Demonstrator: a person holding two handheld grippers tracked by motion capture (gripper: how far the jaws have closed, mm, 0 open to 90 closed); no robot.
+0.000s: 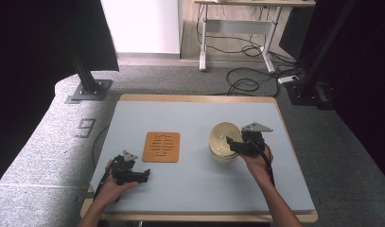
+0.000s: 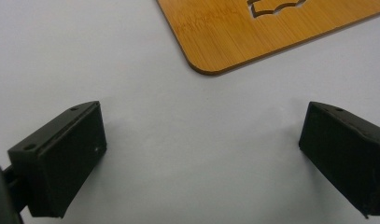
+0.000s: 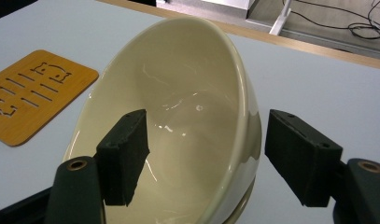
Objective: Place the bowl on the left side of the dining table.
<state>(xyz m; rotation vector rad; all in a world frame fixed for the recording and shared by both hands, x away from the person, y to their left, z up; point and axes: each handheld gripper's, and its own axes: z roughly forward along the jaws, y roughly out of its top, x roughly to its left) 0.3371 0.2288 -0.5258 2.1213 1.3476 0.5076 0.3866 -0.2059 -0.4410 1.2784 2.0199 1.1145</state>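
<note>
Hard to tell in right gripper view whether one bowl or two stacked: second rim edge peeks out under cream bowl [image 3: 187, 140] at bottom, cut off by frame. Bowl's near side cut off too; contact betw. pads and rim not clear. Bamboo trivet [image 2: 271, 32] cropped at top of left gripper view, just a corner and part of a cut-out visible. In high view, bowl [image 1: 222, 142] partly covered by right tool [image 1: 233, 144] and its grey plate. Bowl on right half of blue-grey worktop [image 1: 195, 189], tilted toward right tool in right gripper view. Bowl wall sits betw. right tool's jaws: one jaw inside bowl, other outside rim, wall running up betw. them. Right tool [image 3: 204, 161] wide open, gap visible each side of wall, no firm pinch seen; touching or not, can't say. Trivet [image 1: 161, 147] flat on worktop, left of bowl, well apart from it. Left tool [image 1: 142, 176] resting low at near-left of worktop, near trivet's corner but not touching. Left tool [image 2: 201, 154] jaws spread wide, nothing betw. them but bare worktop.
</note>
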